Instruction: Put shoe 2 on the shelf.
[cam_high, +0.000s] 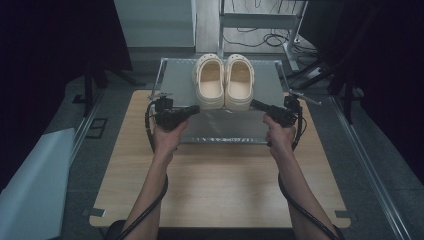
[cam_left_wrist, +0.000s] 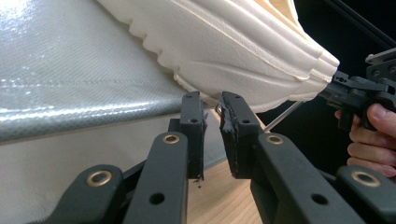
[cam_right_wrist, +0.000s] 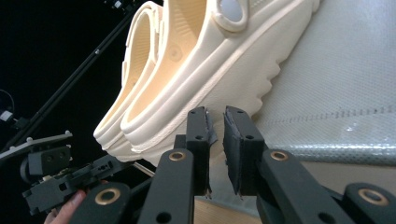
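The left gripper (cam_high: 196, 109) and right gripper (cam_high: 254, 104), both nearly closed on nothing, flanked the heels of two cream clogs (cam_high: 223, 80) on a grey mat (cam_high: 172, 75).

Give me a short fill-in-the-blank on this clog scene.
1. The two cream clogs stand side by side on a grey ___.
2. The left claw points at the ___ clog's heel.
3. Both claws, including the right claw, hold ___.
4. The mat lies on a ___ table.

Missing words: mat; left; nothing; wooden
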